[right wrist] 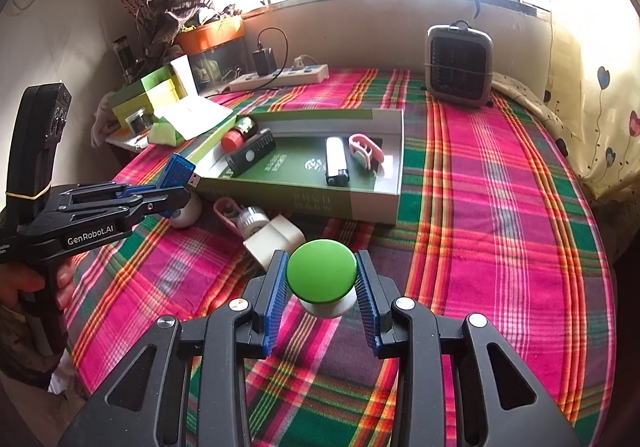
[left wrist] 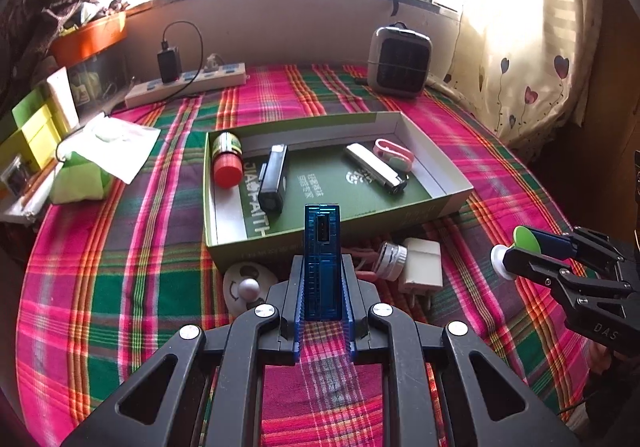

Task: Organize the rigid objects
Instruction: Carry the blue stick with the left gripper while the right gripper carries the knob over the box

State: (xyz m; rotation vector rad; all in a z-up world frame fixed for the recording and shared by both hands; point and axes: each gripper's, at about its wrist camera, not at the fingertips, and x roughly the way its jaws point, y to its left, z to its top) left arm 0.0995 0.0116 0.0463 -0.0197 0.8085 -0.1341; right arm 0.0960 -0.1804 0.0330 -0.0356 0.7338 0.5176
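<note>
Blue USB device (left wrist: pixel 322 247) pinched in the left gripper (left wrist: pixel 322 279) — lower end hidden; right gripper (right wrist: pixel 322 283) clamps a green-capped knob (right wrist: pixel 322 275), its white base half-hidden.

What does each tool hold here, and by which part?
Left tool: blue USB device, clamped by its lower end, port end up. Right tool: green-capped knob, gripped across the cap's sides.

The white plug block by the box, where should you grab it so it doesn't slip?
Probably across the two flat sides of the white plug block, coming from above with one of the fingers on each side. It lies flat on the plaid cloth, its prongs pointing toward the near edge, so avoid those. The small silver-lidded jar sits tight against one side, leaving little room there.
</note>
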